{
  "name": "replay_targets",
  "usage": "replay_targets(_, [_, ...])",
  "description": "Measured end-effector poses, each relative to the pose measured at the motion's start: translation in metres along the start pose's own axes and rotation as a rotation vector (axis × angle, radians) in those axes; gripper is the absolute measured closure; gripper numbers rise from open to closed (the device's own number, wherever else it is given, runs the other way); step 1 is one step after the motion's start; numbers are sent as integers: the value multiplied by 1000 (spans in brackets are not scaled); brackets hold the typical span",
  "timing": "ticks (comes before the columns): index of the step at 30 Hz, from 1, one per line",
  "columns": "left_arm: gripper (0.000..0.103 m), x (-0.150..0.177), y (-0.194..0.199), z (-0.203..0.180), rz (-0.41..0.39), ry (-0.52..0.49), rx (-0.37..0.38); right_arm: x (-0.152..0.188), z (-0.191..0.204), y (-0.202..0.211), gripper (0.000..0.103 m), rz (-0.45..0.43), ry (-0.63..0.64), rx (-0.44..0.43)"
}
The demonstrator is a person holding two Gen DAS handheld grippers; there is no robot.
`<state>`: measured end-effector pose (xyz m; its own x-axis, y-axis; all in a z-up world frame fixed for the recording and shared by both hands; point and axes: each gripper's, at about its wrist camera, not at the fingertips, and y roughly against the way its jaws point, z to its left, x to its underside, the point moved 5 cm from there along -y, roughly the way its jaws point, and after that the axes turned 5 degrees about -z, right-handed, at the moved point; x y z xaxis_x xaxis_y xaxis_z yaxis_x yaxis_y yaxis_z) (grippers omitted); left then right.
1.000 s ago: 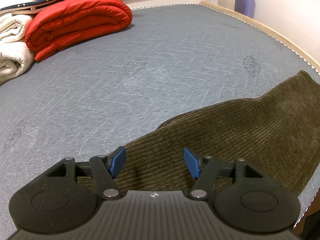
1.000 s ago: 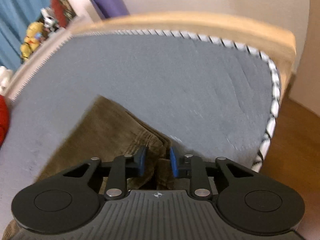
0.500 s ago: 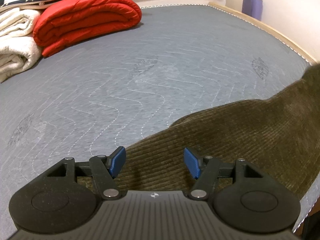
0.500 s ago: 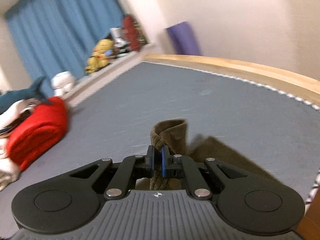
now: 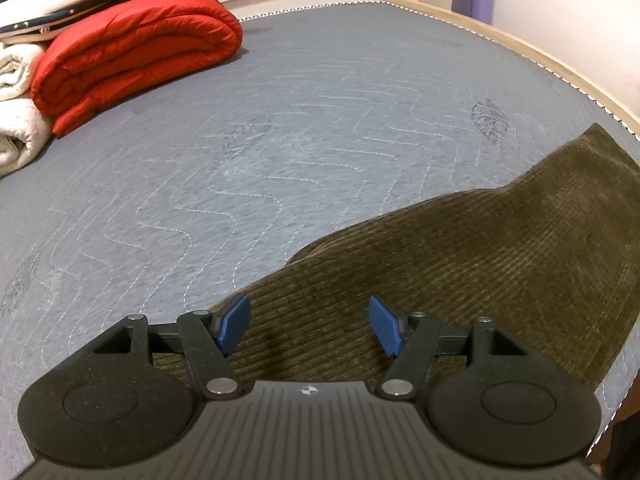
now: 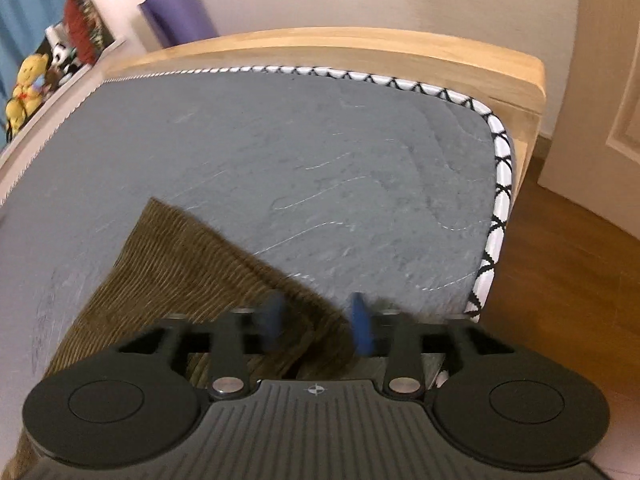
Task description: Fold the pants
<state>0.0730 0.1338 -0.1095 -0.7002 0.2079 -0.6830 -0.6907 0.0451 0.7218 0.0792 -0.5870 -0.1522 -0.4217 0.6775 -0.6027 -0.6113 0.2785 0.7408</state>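
Note:
Olive-brown corduroy pants [image 5: 472,256] lie flat on the grey mattress [image 5: 280,128], running from under my left gripper toward the right edge. My left gripper [image 5: 308,326] hovers open just above the cloth, its blue pads apart with nothing between them. In the right wrist view the pants [image 6: 180,264] lie as a flat folded end near the bed's corner. My right gripper [image 6: 318,322] is low over that end, its jaws opening; the edge of the cloth lies between the blurred blue pads, which do not press on it.
A folded red quilt [image 5: 132,48] and white towels [image 5: 16,120] sit at the far left of the mattress. The wooden bed frame [image 6: 360,46] and patterned mattress edge [image 6: 496,208] bound the corner; wood floor [image 6: 568,280] lies beyond. Plush toys [image 6: 22,88] line a ledge.
The right gripper lifted the pant end off the mattress, brought it back down and let go; its jaws went from shut on the cloth to apart. The left gripper stayed open over the pants.

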Motion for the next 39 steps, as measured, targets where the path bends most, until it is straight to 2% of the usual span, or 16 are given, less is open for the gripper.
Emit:
replay_targets(1, [31,0,0,1,0,2,-2,1,-2,-3,38,9,-6,-5])
replay_targets(4, [30,0,-1,3,4,8,-10,2,-5,-17,35,58,-57,-80])
replay_targets(6, [30,1,0,4,6,8,-13,5,-2,-25,35,75,-53,-79])
replay_targets(8, [30,2,0,5,5,7,-14,7,3,-24,47,67,-4,-59])
replay_targets(9, [30,1,1,5,4,8,-14,9,8,-23,61,56,33,-44])
replay_targets(10, [30,1,2,6,3,10,-13,11,11,-20,69,49,53,-47])
replay_targets(13, [30,1,3,7,-2,16,-13,11,19,-9,77,18,68,-61])
replay_targets(16, [30,1,4,8,-8,22,-10,7,30,8,79,-37,72,-91])
replay_targets(19, [30,2,5,11,-10,26,-12,5,58,39,79,-109,105,-197])
replay_targets(23, [30,3,6,16,-8,36,-23,24,132,93,80,-191,265,-445])
replay_targets(28, [30,4,8,29,-8,84,-36,107,248,157,81,-164,527,-806])
replay_targets(31, [30,5,9,38,-3,121,-44,185,305,193,83,-54,691,-1035])
replay_targets(33, [30,7,8,44,6,144,-44,245,331,211,93,70,801,-1188])
replay_targets(34, [30,9,8,46,12,155,-42,272,338,215,93,157,850,-1236])
replay_targets(36, [30,11,7,49,22,174,-36,324,348,219,93,296,984,-1236])
replay_targets(39, [30,14,7,52,31,210,-5,350,347,221,89,274,1126,-1203])
